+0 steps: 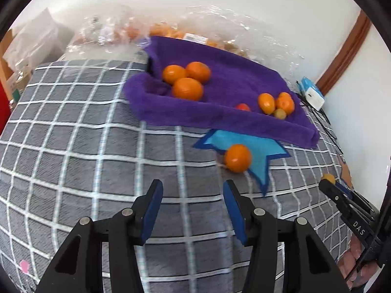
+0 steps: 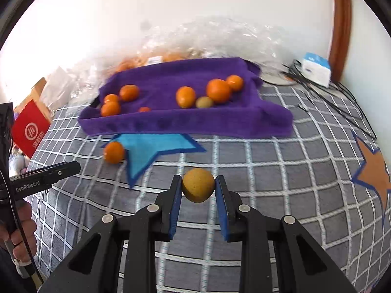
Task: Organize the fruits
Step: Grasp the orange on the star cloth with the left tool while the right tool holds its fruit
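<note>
Fruits scattered over the bed

Orange tangerines (image 2: 218, 90) sit on the purple towel (image 2: 171, 124); one tangerine (image 2: 113, 152) lies beside it, touching the blue star.

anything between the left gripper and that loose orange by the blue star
Nothing visible. The left gripper is open and empty, and only bare checkered bedspread lies between its fingertips and the loose orange at the edge of the blue star patch. The right gripper, holding a yellowish fruit, is off to the side.

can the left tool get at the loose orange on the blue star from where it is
Probably yes. The left tool is open and empty, and the loose orange sits just ahead, slightly to its right, on the bedspread, with nothing between them.
</note>
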Tool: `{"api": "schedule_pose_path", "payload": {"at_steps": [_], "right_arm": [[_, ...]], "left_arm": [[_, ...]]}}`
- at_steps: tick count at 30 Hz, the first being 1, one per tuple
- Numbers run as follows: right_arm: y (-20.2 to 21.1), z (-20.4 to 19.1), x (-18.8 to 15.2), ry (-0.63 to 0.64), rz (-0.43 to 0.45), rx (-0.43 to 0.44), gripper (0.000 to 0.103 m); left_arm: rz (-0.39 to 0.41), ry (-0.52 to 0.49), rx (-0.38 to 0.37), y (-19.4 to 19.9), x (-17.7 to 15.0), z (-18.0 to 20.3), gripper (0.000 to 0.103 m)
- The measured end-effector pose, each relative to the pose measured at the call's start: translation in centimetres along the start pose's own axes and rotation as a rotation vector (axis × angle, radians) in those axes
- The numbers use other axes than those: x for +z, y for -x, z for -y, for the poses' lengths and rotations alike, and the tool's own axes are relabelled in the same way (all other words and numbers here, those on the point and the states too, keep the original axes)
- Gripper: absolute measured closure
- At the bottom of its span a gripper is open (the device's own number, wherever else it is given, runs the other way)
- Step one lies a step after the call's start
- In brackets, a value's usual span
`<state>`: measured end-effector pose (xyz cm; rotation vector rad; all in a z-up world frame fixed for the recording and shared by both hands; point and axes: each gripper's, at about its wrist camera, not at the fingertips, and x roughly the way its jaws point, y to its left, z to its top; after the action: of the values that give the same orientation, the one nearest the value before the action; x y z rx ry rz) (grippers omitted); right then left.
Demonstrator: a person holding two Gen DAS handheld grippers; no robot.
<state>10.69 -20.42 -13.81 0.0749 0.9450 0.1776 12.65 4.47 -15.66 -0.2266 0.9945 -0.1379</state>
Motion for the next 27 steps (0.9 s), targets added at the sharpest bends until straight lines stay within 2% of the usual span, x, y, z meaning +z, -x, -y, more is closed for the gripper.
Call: {"api": "schedule_pose_path", "payload": {"at_steps": [4, 10, 17, 23, 27], "right_arm": [[0.0, 1.0, 0.2, -0.004, -0.006, -0.029, 0.076], [0.2, 2.0, 0.7, -0.047, 0.017, -0.028, 0.076], [0.3, 2.8, 1.0, -0.065, 0.027, -0.039, 0.076], [0.1, 3.5, 1.1, -0.056, 0.028, -0.058, 0.076], [-0.2, 3.8, 1.2, -0.046, 0.022, -0.072, 0.076]], "left_arm": [[-0.012, -0.016, -0.022, -0.6, 0.3, 0.9, 0.050], [-0.035, -0.039, -0.030, -1.5, 0.9, 1.5, 0.049], [-0.042, -0.048, -0.113, -2.5, 1.3, 2.5, 0.049], [-0.045, -0.086, -0.083, -4.1, 1.9, 4.7, 0.049], [-0.025, -0.089, -0.034, -5.2, 1.9, 5.3, 0.051]]}}
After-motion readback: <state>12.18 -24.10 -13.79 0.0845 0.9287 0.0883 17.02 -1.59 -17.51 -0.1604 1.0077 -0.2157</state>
